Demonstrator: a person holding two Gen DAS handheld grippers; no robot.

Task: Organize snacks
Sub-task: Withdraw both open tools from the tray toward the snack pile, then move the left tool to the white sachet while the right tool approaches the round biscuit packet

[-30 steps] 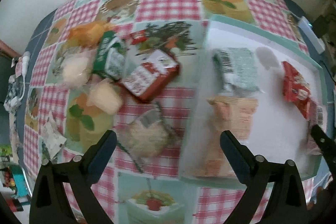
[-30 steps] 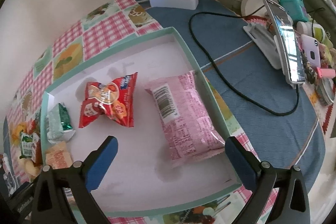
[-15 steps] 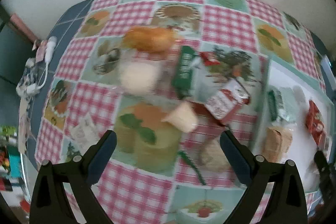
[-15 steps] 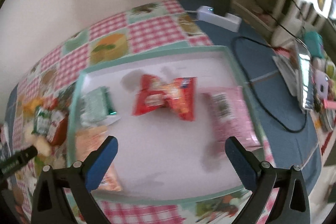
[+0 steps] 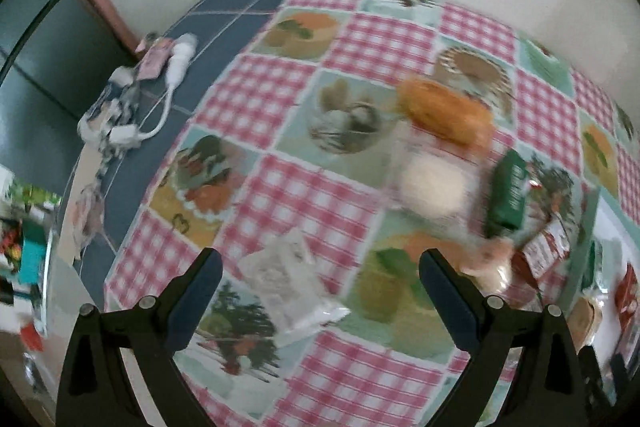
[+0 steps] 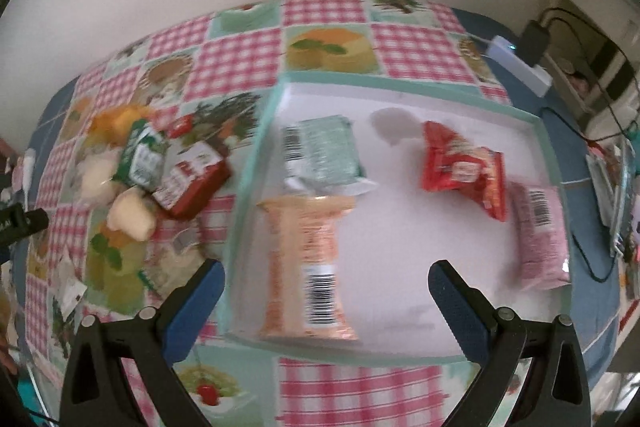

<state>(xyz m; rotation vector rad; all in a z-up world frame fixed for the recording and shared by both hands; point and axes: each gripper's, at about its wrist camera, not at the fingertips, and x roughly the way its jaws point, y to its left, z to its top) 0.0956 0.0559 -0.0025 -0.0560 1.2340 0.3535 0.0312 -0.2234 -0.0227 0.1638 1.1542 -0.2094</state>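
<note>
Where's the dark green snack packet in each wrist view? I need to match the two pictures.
Left wrist view: the dark green packet stands right of centre, below the orange snack, blurred.
Right wrist view: the same packet lies left of centre, outside the tray.
Shared landmark: the red box lies beside the packet, on the side toward the tray, in both views.

Tray (image 6: 256,147): 1, holding 4 packets: green (image 6: 324,151), orange (image 6: 308,267), red (image 6: 464,171), pink (image 6: 540,239). Loose on the cloth (image 6: 232,67), at least 7 snacks: 1 clear sachet (image 5: 288,283), 1 orange bun (image 5: 444,115), 1 pale bun (image 5: 432,187), 1 green pack (image 6: 144,155), 1 red box (image 6: 192,183), 1 cream piece (image 6: 130,219), 1 grainy bag (image 6: 176,263). Blur makes the pile count approximate.
</note>
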